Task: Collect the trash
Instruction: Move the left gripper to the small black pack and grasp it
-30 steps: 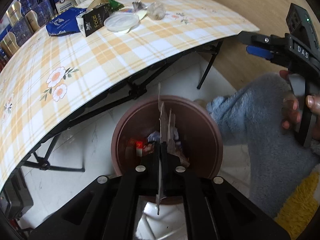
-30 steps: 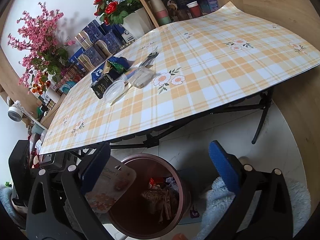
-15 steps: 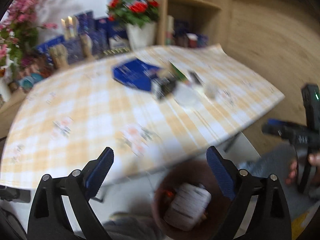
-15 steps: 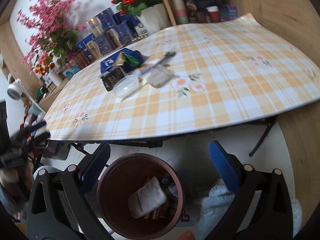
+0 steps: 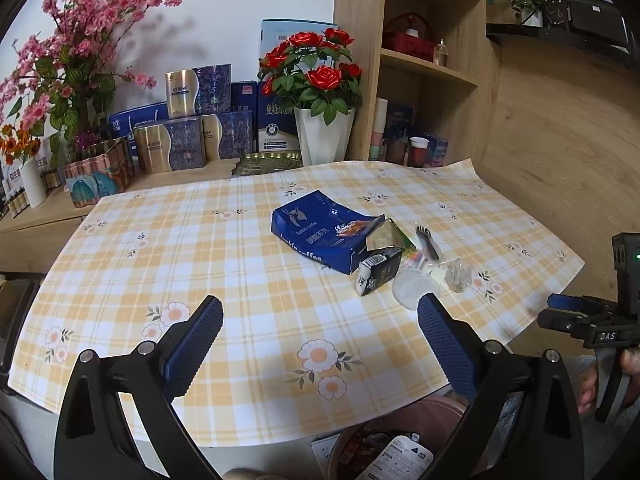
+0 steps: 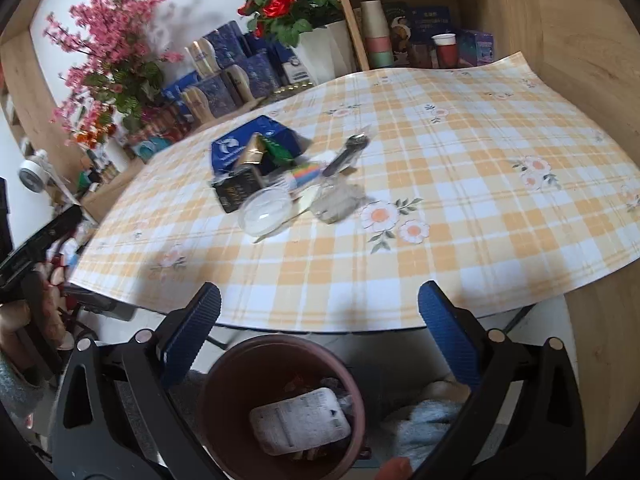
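**Both tongs empty above a checked surface, trash waiting**

The left tongs [image 5: 320,322] are still spreading, nearly at full width, with nothing between their blue pads. The right tongs [image 6: 319,310] also stand wide apart and hold nothing. Below both, just past the near edge of the surface [image 5: 208,280], sits a brown bin [image 6: 224,384] with a white printed packet [image 6: 300,420] lying inside. On the yellow plaid surface, beyond the bin, the remaining trash lies in one cluster: a blue coffee box [image 5: 320,236], a small black carton [image 5: 378,272] touching it, a clear round lid [image 5: 414,288] and a crumpled clear wrapper [image 5: 458,274] beside that. A vase of red roses [image 5: 320,80] stands behind the surface.
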The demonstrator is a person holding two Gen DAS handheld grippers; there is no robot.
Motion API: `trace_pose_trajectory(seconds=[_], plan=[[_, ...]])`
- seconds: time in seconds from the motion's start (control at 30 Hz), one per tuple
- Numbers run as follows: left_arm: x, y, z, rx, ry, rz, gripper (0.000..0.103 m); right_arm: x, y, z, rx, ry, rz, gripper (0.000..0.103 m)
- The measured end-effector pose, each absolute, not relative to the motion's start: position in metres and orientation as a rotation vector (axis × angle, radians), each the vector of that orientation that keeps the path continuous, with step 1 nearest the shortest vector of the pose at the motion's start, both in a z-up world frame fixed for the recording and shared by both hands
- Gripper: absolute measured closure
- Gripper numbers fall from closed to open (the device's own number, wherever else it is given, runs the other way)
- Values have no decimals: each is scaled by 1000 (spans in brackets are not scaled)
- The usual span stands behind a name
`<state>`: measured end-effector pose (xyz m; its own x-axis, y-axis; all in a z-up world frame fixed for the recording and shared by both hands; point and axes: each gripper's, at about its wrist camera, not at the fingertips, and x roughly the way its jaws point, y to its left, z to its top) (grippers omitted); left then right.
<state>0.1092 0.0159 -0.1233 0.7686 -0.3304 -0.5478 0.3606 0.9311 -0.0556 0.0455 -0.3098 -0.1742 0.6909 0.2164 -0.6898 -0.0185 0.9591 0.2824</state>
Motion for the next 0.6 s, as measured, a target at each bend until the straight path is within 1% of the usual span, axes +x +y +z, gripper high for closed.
trace_pose_trajectory(seconds=[0.13, 0.6], plan=[[116, 13, -128, 46, 594, -391, 7, 54, -312, -174, 219, 795, 91, 6], [144, -10, -154, 34, 676, -425, 7, 80, -328, -189, 214, 828, 54, 6]])
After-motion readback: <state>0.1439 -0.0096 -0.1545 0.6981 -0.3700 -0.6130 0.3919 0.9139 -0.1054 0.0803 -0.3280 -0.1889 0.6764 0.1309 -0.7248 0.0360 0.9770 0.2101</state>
